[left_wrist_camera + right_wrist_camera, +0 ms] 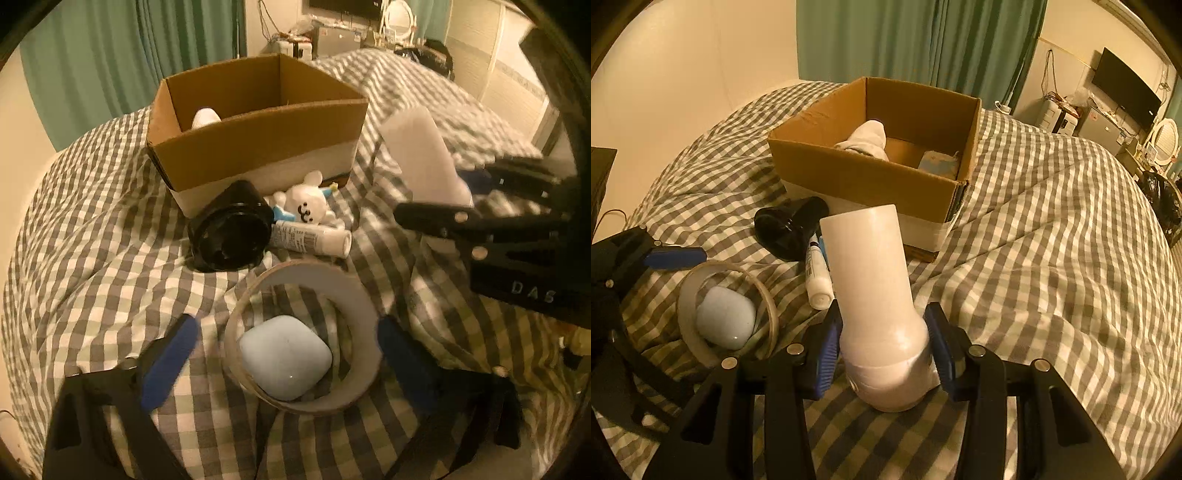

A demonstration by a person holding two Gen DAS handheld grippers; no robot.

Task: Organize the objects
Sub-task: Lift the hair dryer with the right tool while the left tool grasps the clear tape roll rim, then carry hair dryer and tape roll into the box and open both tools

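"DAS" lettering (533, 291) on right tool (884, 347), white bottle (871, 295) clamped.

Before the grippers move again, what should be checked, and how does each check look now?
1. Right gripper grips white bottle: ok, pads press its sides.
2. Cardboard box has room: ok, floor partly bare.
3. Left gripper straddles tape roll: ok, open, not touching.
4. Blue case clear of the roll: not ok, it lies inside the ring.
5. Bottle's cap tight: cannot tell.
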